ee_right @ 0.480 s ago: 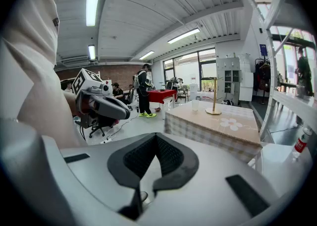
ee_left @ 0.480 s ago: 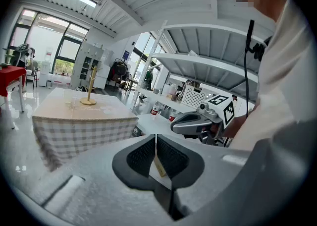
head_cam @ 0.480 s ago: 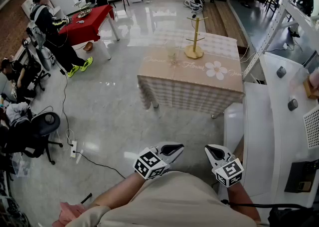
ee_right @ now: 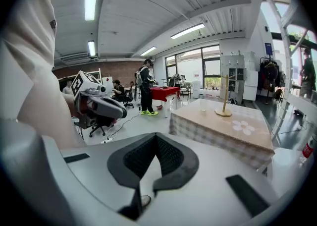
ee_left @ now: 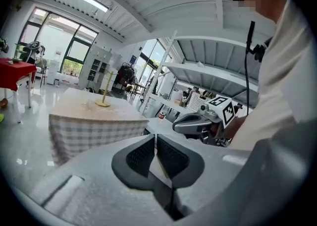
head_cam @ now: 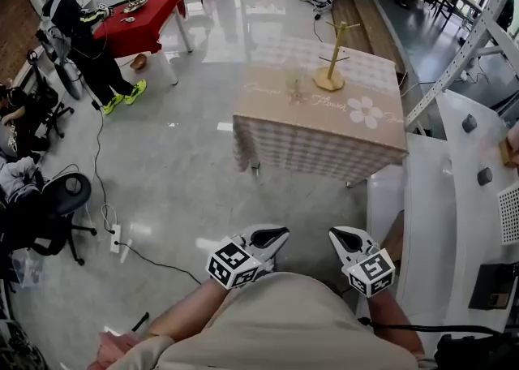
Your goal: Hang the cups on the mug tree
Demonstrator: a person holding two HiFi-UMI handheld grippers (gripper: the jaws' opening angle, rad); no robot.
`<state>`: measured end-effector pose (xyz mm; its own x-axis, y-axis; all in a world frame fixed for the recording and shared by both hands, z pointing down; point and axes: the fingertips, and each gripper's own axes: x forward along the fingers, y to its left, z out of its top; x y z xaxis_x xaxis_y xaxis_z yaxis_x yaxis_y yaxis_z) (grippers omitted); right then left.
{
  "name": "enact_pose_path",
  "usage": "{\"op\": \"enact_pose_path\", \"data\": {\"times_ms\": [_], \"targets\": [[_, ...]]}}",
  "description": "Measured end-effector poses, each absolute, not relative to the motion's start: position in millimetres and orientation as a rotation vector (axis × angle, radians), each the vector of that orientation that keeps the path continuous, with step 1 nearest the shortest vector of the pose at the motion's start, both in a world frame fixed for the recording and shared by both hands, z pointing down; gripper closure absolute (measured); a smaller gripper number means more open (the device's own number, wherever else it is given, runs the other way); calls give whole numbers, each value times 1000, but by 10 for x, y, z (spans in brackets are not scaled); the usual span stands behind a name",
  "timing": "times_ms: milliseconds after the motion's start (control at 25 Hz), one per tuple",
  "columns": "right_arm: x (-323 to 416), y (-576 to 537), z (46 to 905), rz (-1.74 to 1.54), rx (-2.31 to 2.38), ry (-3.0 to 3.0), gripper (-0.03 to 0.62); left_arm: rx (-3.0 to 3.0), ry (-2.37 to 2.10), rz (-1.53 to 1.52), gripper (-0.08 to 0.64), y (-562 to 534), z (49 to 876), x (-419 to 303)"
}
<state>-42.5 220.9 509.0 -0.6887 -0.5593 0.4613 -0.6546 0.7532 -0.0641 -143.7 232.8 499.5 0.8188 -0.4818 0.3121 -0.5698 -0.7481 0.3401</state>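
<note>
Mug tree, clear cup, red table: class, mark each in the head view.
mug tree (head_cam: 329, 79), head view, its round wooden base.
clear cup (head_cam: 293, 83), head view, its side wall.
red table (head_cam: 158, 11), head view, bare cloth top.

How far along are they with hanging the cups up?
Nothing looks done: the pegs of the mug tree on the table look bare. Nothing is in hand either: the left gripper and right gripper are shut and empty, held near the person's body, away from the table. To do: walk up, take the clear cup beside the tree and hang it. Only that one cup shows.
</note>
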Motion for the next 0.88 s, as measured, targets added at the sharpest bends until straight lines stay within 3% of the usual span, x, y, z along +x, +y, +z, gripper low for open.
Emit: {"op": "enact_pose_path", "data": {"times_ms": [320, 440, 880], "targets": [[-800, 1903, 4980, 365, 1065, -2558, 572, 2552, -766, 253, 510, 2114, 5173, -1887], [-784, 1800, 5019, 377, 1062, -2532, 478, 2538, -769, 229, 462, 2000, 5202, -1892], [-342, 832, 5075, 442, 1087, -2579, 463, 2507, -838, 282, 396, 1097, 5221, -1541]]}}
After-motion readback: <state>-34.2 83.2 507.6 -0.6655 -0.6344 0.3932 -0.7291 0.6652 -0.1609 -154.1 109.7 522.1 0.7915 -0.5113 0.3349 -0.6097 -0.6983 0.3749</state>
